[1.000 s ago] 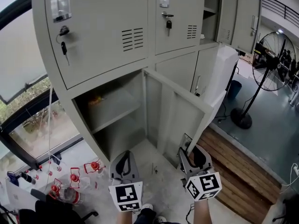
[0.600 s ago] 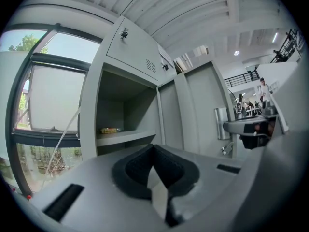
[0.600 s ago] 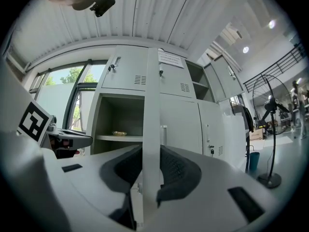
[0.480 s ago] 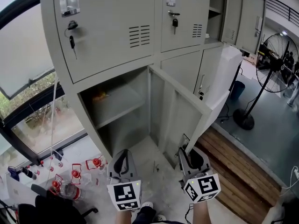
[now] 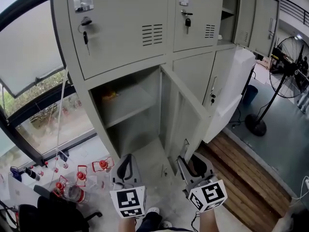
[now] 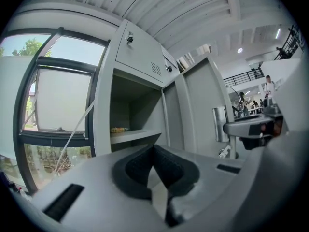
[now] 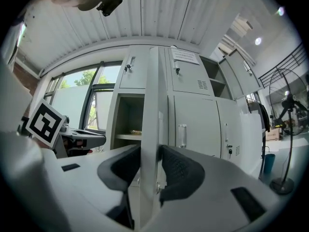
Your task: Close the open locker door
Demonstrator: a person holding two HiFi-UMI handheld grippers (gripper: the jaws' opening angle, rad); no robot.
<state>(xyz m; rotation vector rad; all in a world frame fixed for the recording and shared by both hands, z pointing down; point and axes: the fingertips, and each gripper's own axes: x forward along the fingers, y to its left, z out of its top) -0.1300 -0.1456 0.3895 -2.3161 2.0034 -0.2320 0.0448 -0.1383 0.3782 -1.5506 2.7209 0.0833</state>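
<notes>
The grey locker door (image 5: 186, 115) of the lower compartment (image 5: 125, 105) stands wide open, its free edge pointing toward me. My right gripper (image 5: 190, 162) is at the bottom of that edge. In the right gripper view the door edge (image 7: 150, 105) runs straight up between the jaws of the right gripper (image 7: 149, 170); both pads look pressed against it while the jaws are opening. My left gripper (image 5: 127, 167) hovers low in front of the compartment, touching nothing. The left gripper view shows the left gripper (image 6: 153, 151) shut and empty.
A small yellow thing (image 5: 110, 94) lies on the shelf inside. Bottles (image 5: 72, 185) stand on the floor at left, below a window (image 5: 29, 52). A white panel (image 5: 231, 91) leans right of the door, above a wooden step (image 5: 246, 178). A standing fan (image 5: 285, 57) is far right.
The door has swung partway toward the locker, its free edge moving left. My right gripper went left with it, at the door's bottom edge. The left gripper has barely moved.
</notes>
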